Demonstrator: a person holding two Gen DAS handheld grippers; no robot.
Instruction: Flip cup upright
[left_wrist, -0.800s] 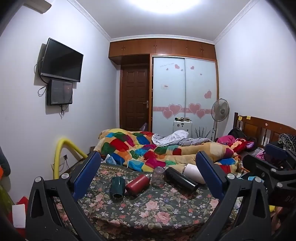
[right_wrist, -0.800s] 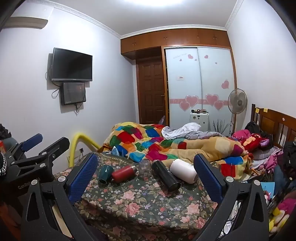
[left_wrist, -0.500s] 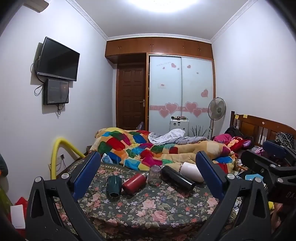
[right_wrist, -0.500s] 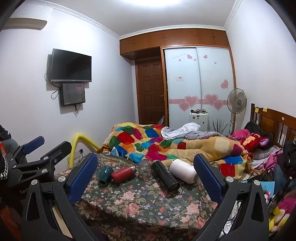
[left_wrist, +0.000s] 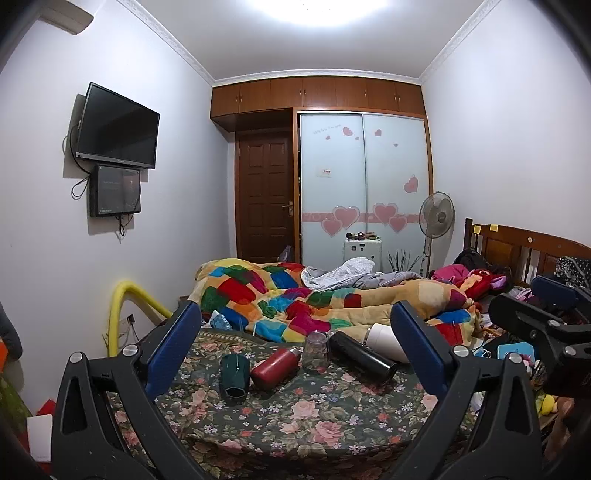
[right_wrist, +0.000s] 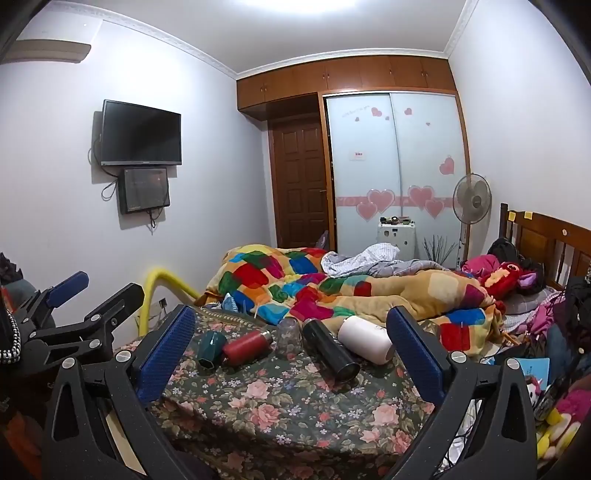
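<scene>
Several vessels sit in a row on the floral tablecloth (left_wrist: 295, 413): a dark green cup (left_wrist: 234, 376) mouth-down or tipped, a red bottle (left_wrist: 275, 367) lying on its side, a clear glass cup (left_wrist: 315, 350) standing upside down, a black flask (left_wrist: 362, 356) and a white cup (left_wrist: 384, 341) lying on their sides. The right wrist view shows the same green cup (right_wrist: 210, 349), red bottle (right_wrist: 247, 347), glass cup (right_wrist: 287, 332), black flask (right_wrist: 330, 349) and white cup (right_wrist: 365, 341). My left gripper (left_wrist: 295, 343) and right gripper (right_wrist: 291, 341) are both open, empty and held back from the row.
A bed with a patchwork quilt (left_wrist: 288, 295) lies just behind the table. A yellow tube (left_wrist: 122, 314) stands at the left wall. A fan (left_wrist: 437, 218) and wardrobe (left_wrist: 362, 184) are at the back. Clutter and toys (right_wrist: 554, 387) lie to the right.
The left wrist camera has tilted and pulled back slightly, so the vessels sit lower in its view. The right gripper has hardly moved. Both stay open.
</scene>
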